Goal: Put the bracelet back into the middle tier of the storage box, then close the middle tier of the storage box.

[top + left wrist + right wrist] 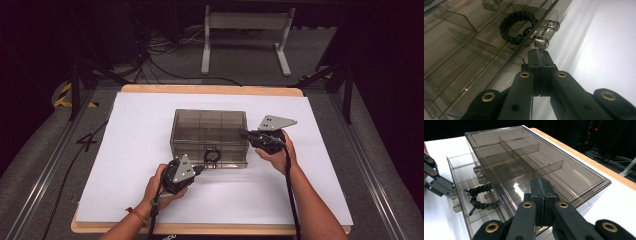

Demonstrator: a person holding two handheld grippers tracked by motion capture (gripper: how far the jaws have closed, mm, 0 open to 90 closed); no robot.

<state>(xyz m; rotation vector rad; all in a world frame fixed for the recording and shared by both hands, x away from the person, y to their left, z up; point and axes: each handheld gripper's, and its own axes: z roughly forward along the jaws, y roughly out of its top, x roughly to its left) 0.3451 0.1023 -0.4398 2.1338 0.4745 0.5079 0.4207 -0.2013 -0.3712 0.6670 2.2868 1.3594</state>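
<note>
A smoky clear plastic organiser box (190, 125) with inner dividers stands mid-table. Its lower front drawer (457, 171) is pulled out a little and holds a black braided bracelet (510, 23) (482, 188) (212, 155). My left gripper (200, 169) (538, 53) is shut and empty, its tip just in front of the drawer's two clear knobs (541, 42). From the far side it shows as a grey linkage (439, 185) beside the drawer front. My right gripper (243, 134) (540, 185) is shut with nothing in it, its tip against the box's right top edge.
The box sits on a white sheet (140, 190) that covers a wooden table (210, 89). Metal rails (45, 170) run along both sides. A white desk frame (282, 50) and cables (160, 65) lie on the floor beyond.
</note>
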